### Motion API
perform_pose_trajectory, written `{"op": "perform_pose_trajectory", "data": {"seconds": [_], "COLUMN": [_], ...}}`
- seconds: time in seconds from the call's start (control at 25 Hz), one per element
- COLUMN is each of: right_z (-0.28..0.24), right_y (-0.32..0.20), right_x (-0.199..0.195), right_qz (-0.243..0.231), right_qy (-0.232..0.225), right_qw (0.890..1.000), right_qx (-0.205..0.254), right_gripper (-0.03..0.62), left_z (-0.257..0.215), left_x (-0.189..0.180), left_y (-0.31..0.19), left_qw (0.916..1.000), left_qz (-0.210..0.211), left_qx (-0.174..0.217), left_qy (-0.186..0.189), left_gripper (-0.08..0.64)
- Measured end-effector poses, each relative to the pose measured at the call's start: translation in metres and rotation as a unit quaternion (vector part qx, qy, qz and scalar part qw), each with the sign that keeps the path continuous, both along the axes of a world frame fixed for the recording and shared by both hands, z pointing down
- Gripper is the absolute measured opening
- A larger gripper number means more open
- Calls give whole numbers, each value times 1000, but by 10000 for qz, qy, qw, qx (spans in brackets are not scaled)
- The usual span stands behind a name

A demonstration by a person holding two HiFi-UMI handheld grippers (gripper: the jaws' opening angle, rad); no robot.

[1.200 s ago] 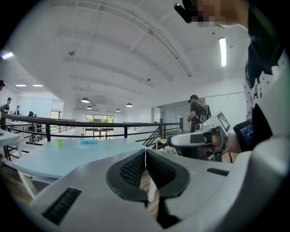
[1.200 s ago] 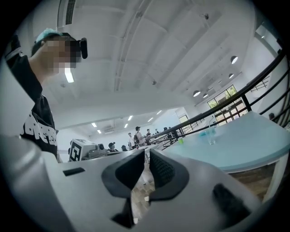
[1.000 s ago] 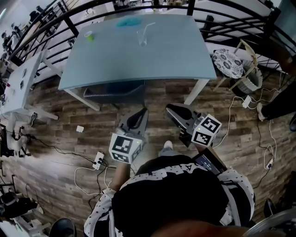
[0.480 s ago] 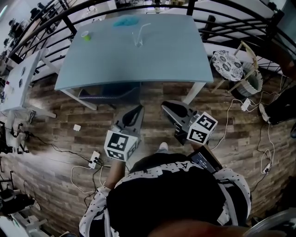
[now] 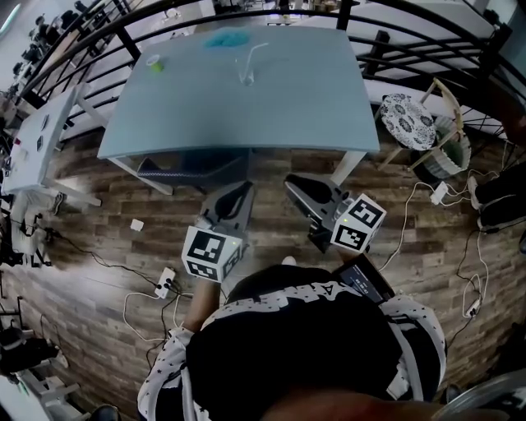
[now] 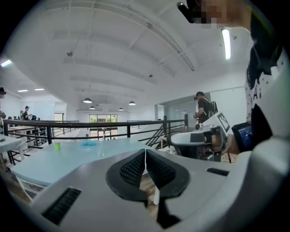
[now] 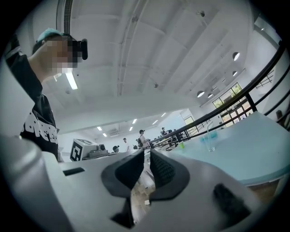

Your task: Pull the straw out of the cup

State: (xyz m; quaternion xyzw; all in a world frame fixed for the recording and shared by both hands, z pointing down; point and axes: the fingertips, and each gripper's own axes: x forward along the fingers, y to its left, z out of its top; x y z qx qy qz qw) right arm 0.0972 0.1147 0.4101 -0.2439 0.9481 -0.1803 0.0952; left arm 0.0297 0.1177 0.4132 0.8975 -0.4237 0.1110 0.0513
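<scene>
Cup w/ straw top-centre on surface, untouched | L tongs, R tongs pinched together, empty, mid-frame over floor | barely shifted vs 1 s ago, so reach not begun.

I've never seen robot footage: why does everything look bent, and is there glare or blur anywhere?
Head view: the wide lens bows the table edges and the railing into arcs; cup and straw are tiny but sharp. Left gripper view: black rim, the strip light glares. Right gripper view: tilted, so the table slopes; mosaic blur over the face was added afterwards.
</scene>
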Motion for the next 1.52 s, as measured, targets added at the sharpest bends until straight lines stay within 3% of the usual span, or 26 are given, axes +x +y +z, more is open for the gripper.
{"op": "perform_pose_trajectory", "data": {"seconds": [0.76, 1.12, 1.52], "right_z": [25, 17, 17], "right_y": [-11, -24, -47], "right_x": [-6, 6, 8], "right_qz": [-261, 288, 472], "right_qy": [132, 182, 297], "right_qw": [9994, 9994, 9983], "right_qx": [-187, -113, -154], "right_gripper": [34, 34, 34], "left_z": [22, 21, 18], "left_x": [-19, 0, 9], "left_y": [-6, -30, -70], "left_qw": [9986, 9996, 9981], "left_qz": [-487, 212, 548], "left_qx": [-202, -188, -141], "left_qy": [-15, -5, 248], "left_gripper": [14, 14, 14]}}
